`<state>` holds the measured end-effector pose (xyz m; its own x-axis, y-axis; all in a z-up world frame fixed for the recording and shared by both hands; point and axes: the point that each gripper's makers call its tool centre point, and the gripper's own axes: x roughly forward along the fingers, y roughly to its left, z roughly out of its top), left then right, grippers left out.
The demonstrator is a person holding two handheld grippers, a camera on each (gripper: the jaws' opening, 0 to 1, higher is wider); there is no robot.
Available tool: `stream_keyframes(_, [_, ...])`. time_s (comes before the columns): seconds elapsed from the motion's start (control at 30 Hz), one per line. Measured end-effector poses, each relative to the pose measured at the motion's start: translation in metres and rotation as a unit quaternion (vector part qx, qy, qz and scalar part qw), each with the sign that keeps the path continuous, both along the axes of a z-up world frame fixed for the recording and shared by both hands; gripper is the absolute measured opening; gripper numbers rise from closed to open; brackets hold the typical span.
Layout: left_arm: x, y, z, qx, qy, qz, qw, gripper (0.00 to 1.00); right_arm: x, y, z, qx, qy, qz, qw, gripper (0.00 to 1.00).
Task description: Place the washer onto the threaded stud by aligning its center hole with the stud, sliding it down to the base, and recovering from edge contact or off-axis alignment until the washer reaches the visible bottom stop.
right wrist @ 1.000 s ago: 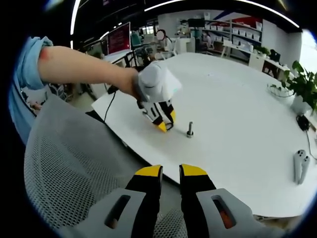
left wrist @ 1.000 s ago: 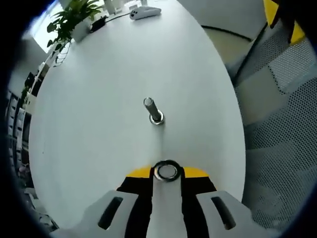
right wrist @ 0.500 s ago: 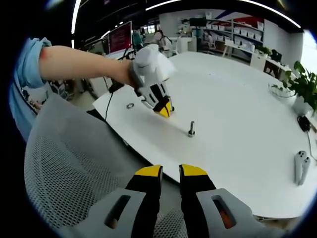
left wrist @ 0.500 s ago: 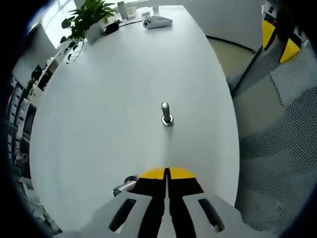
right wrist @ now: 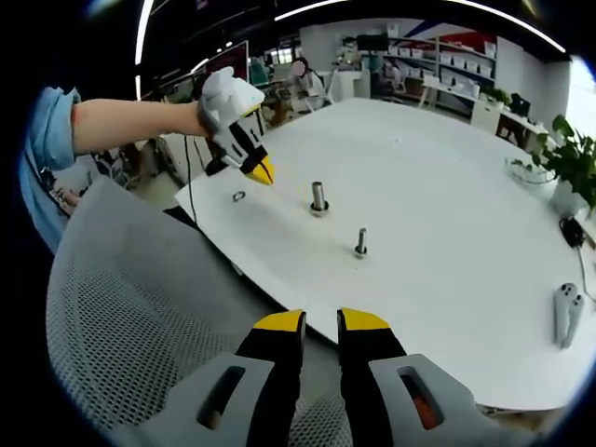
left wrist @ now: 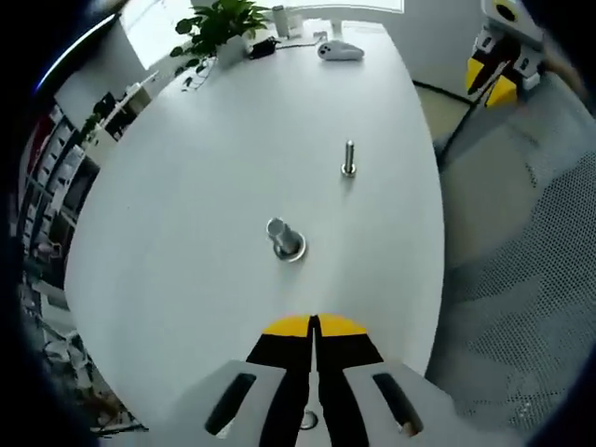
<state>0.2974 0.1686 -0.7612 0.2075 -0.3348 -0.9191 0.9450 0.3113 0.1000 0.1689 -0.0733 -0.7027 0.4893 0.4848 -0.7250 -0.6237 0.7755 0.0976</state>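
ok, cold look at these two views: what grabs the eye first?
Two upright metal pieces on the white oval table: a thick stud near the edge and a slimmer bolt apart from it. A loose washer lies flat by the table edge, just below the left gripper, whose jaws are shut. The right gripper hangs off the table over a mesh chair, shut on nothing.

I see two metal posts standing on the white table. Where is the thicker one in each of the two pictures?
Left gripper view: the thicker post stands near the picture's middle, just above the shut yellow tips of the left hand-held gripper.
Right gripper view: the same post stands centre-left on the table, right of the left hand-held gripper.
Shared landmark: the thin stud close beside it in both.
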Motion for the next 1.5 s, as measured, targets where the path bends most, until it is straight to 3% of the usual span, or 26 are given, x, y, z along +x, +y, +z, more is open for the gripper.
stream_keyframes(0.23, [-0.005, 0.054, -0.010, 0.004, 0.000, 0.039, 0.9992, 0.02, -0.001, 0.000, -0.001, -0.002, 0.003, -0.004, 1.0000, 0.16])
stream_keyframes(0.3, [-0.008, 0.066, -0.019, 0.005, 0.005, 0.046, 0.9989, 0.07, -0.001, -0.001, -0.001, -0.003, 0.003, -0.006, 1.0000, 0.16])
stream_keyframes(0.47, [-0.024, 0.102, -0.054, 0.040, 0.050, 0.072, 0.9954, 0.17, -0.001, -0.002, -0.002, -0.008, 0.005, -0.010, 0.9999, 0.16])
stream_keyframes(0.63, [-0.025, 0.122, -0.074, 0.066, 0.049, 0.080, 0.9934, 0.24, -0.002, -0.003, -0.002, -0.011, 0.007, -0.011, 0.9999, 0.16])
stream_keyframes(0.87, [-0.022, 0.118, -0.075, 0.052, 0.051, 0.094, 0.9929, 0.28, -0.001, -0.003, -0.002, -0.009, 0.006, -0.012, 0.9999, 0.16])
stream_keyframes(0.97, [-0.027, 0.114, -0.077, 0.048, 0.081, 0.098, 0.9908, 0.22, -0.001, -0.003, -0.002, -0.009, 0.006, -0.012, 0.9999, 0.16])
stream_keyframes(1.03, [-0.022, 0.114, -0.079, 0.054, 0.070, 0.084, 0.9925, 0.21, -0.001, -0.003, -0.002, -0.008, 0.005, -0.012, 0.9999, 0.16])
stream_keyframes(1.5, [-0.019, 0.087, -0.079, 0.065, 0.071, 0.058, 0.9936, 0.21, 0.000, -0.003, -0.001, -0.005, 0.002, -0.013, 0.9999, 0.16])
